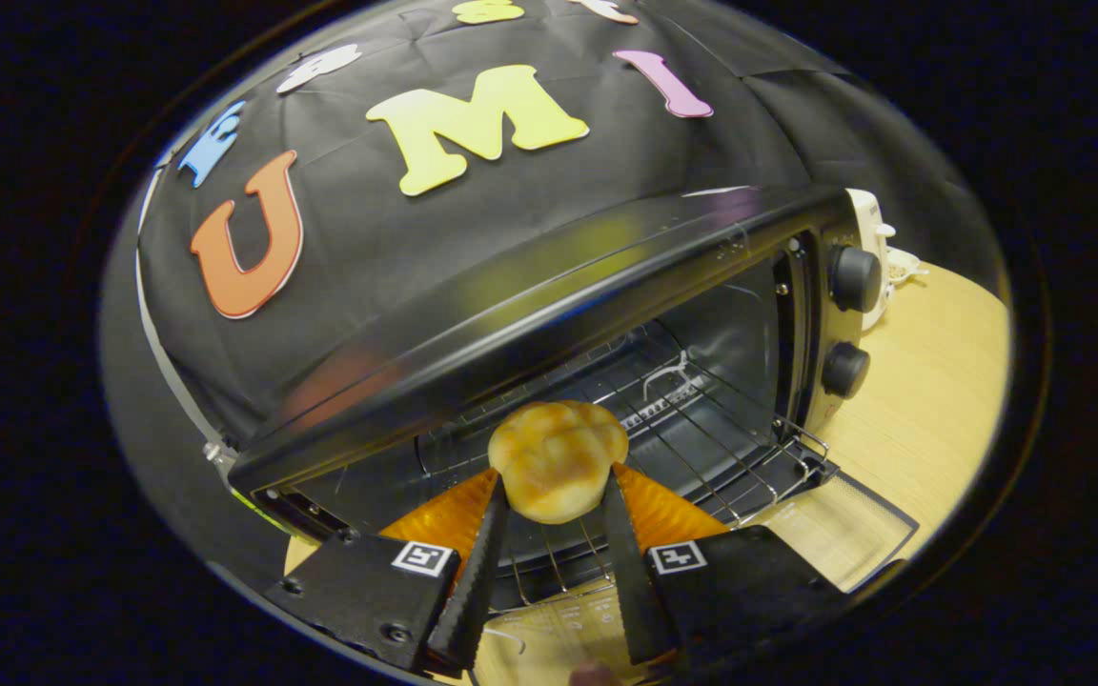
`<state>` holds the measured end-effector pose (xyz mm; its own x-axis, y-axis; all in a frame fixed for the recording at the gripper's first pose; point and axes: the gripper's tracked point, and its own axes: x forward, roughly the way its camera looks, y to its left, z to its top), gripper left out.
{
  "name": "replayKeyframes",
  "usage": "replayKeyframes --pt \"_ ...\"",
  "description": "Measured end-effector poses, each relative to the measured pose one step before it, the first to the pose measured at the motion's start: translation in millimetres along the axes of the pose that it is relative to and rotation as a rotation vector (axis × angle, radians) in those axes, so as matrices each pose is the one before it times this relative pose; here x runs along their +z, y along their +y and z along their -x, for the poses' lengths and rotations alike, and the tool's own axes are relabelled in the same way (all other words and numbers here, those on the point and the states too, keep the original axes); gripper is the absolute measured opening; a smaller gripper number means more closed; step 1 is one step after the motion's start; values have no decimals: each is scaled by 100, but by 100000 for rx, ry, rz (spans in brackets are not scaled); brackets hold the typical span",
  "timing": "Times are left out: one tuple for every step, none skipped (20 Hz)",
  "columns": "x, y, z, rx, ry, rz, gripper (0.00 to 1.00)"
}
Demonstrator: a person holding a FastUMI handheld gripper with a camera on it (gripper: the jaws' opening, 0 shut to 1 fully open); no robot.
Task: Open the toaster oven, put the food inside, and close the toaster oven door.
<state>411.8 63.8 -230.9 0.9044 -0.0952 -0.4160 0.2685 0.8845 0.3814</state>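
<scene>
We've got the gripper clenched on the bread roll, both fingers pressing its sides, roll sitting at the fingertips and sticking out a bit past them

Roll is hanging just over the front edge of the wire rack, at the mouth of the toaster oven. Cavity lies straight ahead along the finger axis, so our read is the next move is a push forward and a slight drop onto the rack, then let go. Roll looks roundish, no real long axis, so orientation shouldn't matter

Oven door is already down and flat, under and ahead-right of the fingers, glass showing over the wooden table. Two knobs on the oven's right-hand panel, well clear of our path. A white appliance sits behind the oven on that side, can't tell what it is

Hard to call:
- gap between the roll's underside and the rack, the roll blocks it
- how deep the rack runs, the back of the cavity is dark
- door handle, hidden under the fingers
- whole view is tilted, so the oven leans in frame

Judgement: open step done, placing in progress, closing still to do
</scene>
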Motion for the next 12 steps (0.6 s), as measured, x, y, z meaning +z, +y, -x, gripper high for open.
replayKeyframes --pt "-37 218 -331 -251 -578 2007 63" --pt "-132 138 -241 -748 -604 2213 64" --pt "-77 -39 -237 -757 -207 1691 66" --pt "-169 287 -48 408 -288 508 69" --pt "176 248 -6 23 -579 370 72" --pt "-15 -45 -145 -265 -356 1660 76" --pt "-50 16 177 -207 86 1398 79" --pt "-56 224 198 792 355 -11 83" --pt "-64 142 312 359 1148 -666 88" --pt "90 174 311 584 454 -642 96" --pt "-26 39 190 -376 680 235 96" --pt "-31 -61 455 -210 679 1007 96"
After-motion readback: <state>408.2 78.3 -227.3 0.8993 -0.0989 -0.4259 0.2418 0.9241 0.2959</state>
